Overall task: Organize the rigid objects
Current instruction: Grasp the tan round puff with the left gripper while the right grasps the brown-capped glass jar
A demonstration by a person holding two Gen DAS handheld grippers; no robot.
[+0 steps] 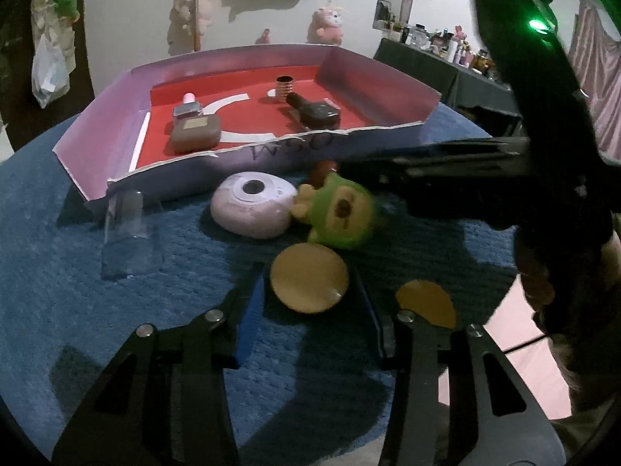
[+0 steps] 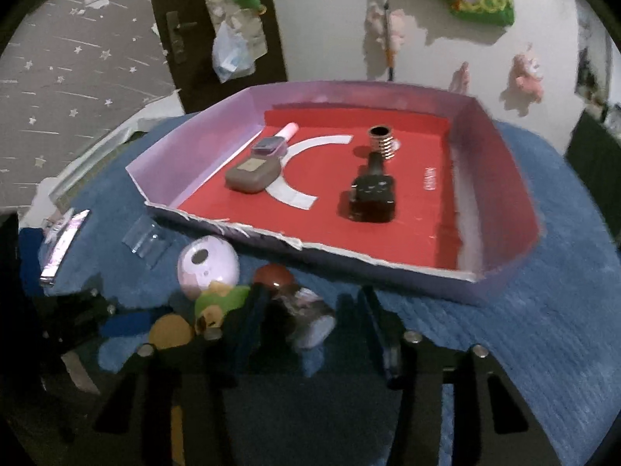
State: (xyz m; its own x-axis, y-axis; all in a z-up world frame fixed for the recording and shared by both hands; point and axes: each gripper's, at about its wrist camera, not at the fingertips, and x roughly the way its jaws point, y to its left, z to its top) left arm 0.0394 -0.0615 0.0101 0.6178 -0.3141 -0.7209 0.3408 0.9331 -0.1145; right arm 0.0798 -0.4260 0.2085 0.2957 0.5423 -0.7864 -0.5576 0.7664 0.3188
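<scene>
Right tool [image 2: 310, 310] agape — red-capped bottle [image 2: 299, 306] between its fingers [image 2: 248, 310]

fuzzy blue cloth [image 1: 77, 310] — matt cardboard tray [image 1: 97, 124] — glossy black bottle [image 2: 372, 194].

The tray [image 2: 500, 178] has pale lilac walls and a red floor marked with a white curved band, and in it lie a brown flat case [image 2: 251, 174], a black bottle [image 2: 373, 194] and a copper-coloured ribbed cap [image 2: 382, 142]. The surface [image 1: 77, 310] wears a ribbed blue cloth. On it sit a pale pink round case [image 1: 254, 204], a green toy [image 1: 341, 213] with a yellow face, a gold disc [image 1: 309, 277] and a clear plastic cup [image 1: 128, 229].
</scene>
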